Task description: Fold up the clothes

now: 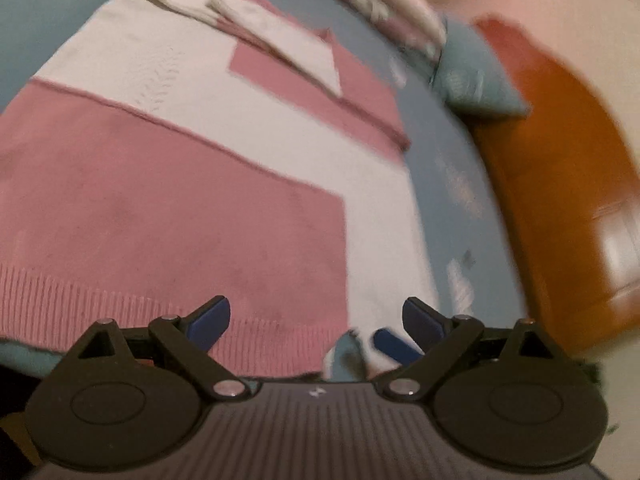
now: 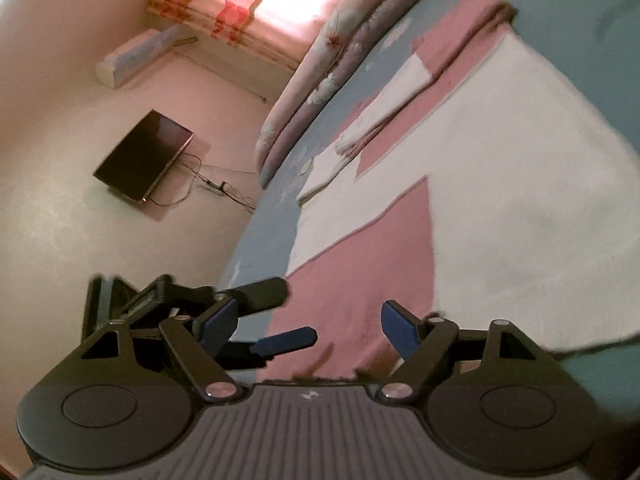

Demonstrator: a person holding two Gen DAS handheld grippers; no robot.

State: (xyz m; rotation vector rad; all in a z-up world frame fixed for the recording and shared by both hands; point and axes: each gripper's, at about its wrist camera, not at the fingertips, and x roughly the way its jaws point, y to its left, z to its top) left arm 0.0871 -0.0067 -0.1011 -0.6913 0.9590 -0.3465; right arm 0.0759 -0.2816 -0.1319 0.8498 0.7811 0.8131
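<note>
A pink and white sweater (image 1: 168, 184) lies spread flat on the bed (image 1: 440, 168), which wears a pale blue sheet with faint white motifs. Both pairs of tongs hover at its ribbed pink hem and neither grips anything.

The left tongs (image 1: 316, 314) stand with jaws wide apart above the hem, nothing between the blue pads. From their camera the sweater fills the left and middle: a pink lower block, a white band across the chest, and a sleeve (image 1: 280, 52) folded in across the far part. A blue finger (image 1: 394, 346) of the right tongs pokes in low on the right of that picture. Further right sits a blue-grey pillow (image 1: 476, 76) at the bed's edge, then an orange-brown wooden door (image 1: 560, 184), blurred.

The right tongs (image 2: 310, 324) are also spread open over the pink hem, empty. Their camera looks the other way and shows what the left one misses: on the left a pink wall with an air conditioner (image 2: 132, 60) high up, a dark flat screen (image 2: 144, 156) with loose cables trailing from it, and a bright window behind a pink and red curtain (image 2: 240, 4). Low on the left the left tongs (image 2: 288, 312) appear as a dark frame with two fingers reaching toward the hem. A rolled floral quilt (image 2: 320, 72) lies along the far side of the bed, and the sweater takes up the whole right of the picture.
</note>
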